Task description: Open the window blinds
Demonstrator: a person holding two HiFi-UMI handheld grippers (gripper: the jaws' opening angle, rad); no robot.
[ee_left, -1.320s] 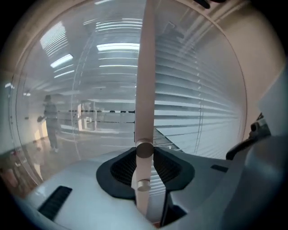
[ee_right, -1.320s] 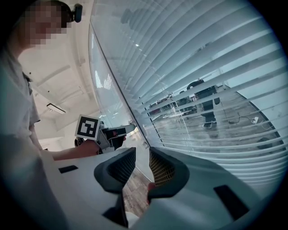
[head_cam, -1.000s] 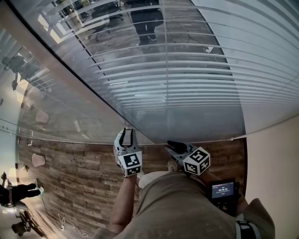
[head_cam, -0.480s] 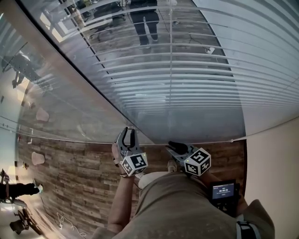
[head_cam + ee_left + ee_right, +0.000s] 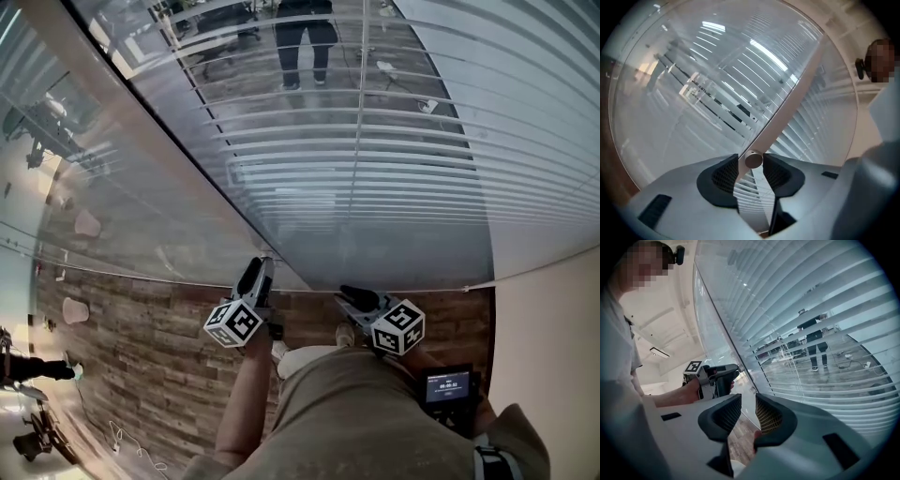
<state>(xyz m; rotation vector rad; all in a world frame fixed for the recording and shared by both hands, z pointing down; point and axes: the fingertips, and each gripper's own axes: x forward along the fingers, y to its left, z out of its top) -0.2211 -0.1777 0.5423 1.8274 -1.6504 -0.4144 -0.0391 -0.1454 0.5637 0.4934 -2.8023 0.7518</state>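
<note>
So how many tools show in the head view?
2. The left tool, jaws just opening with the wand between them, is left of centre; the right tool is beside it, empty. None looks hidden.

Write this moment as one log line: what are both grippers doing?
left gripper: jaws just been opening, tilt wand end loose between them | right gripper: open, empty | blinds: slats let view through

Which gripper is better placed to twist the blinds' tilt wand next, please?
Left. The wand sits between the left gripper's jaws, which have just been opening, so it likely need only close and twist. The right gripper's jaws stand open and empty, away from the wand.
</note>
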